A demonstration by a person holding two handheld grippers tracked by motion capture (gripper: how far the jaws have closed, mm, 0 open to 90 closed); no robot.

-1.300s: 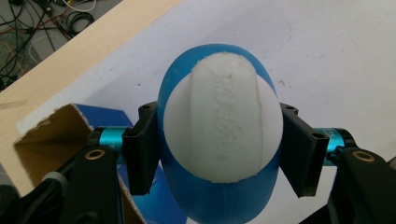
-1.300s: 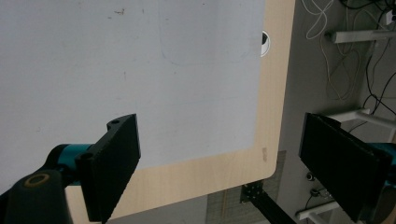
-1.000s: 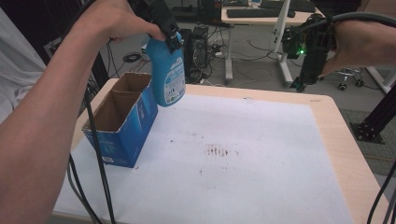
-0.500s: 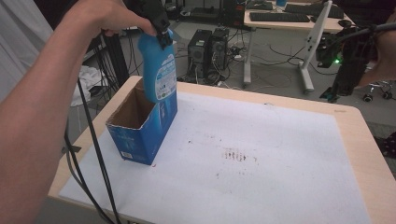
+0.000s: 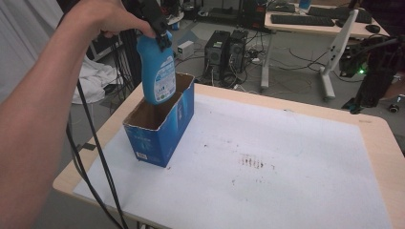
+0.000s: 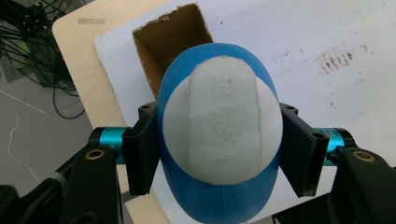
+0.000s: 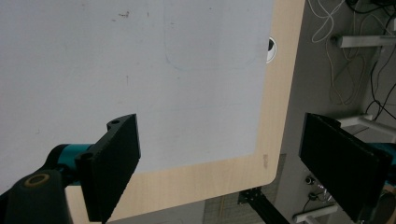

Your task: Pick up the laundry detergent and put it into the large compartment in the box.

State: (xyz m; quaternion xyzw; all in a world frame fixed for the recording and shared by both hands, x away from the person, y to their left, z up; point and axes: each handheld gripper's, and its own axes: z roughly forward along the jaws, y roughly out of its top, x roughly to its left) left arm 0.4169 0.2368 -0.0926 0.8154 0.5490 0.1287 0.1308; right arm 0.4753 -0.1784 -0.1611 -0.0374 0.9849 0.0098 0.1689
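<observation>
Blue plastic bottle (image 5: 157,71) hanging over the open blue cardboard box (image 5: 160,125)

We are gripping the bottle near its white cap (image 6: 223,127) with our left tool (image 6: 219,149), jaws clamped on both sides, its base dipping into the box's open top. The box is standing on the white sheet (image 5: 286,162) covering the wooden worktop (image 5: 382,138). Our right tool (image 7: 219,158) is hovering wide and empty over the worktop's edge.

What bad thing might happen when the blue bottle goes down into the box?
The blue bottle hangs over the near wall of the cardboard box, so it might catch that edge and tip the box. The left gripper pinches only the bottle's rounded top, so it may slip. The box also sits close to the table edge, so a shove might push it off.
</observation>
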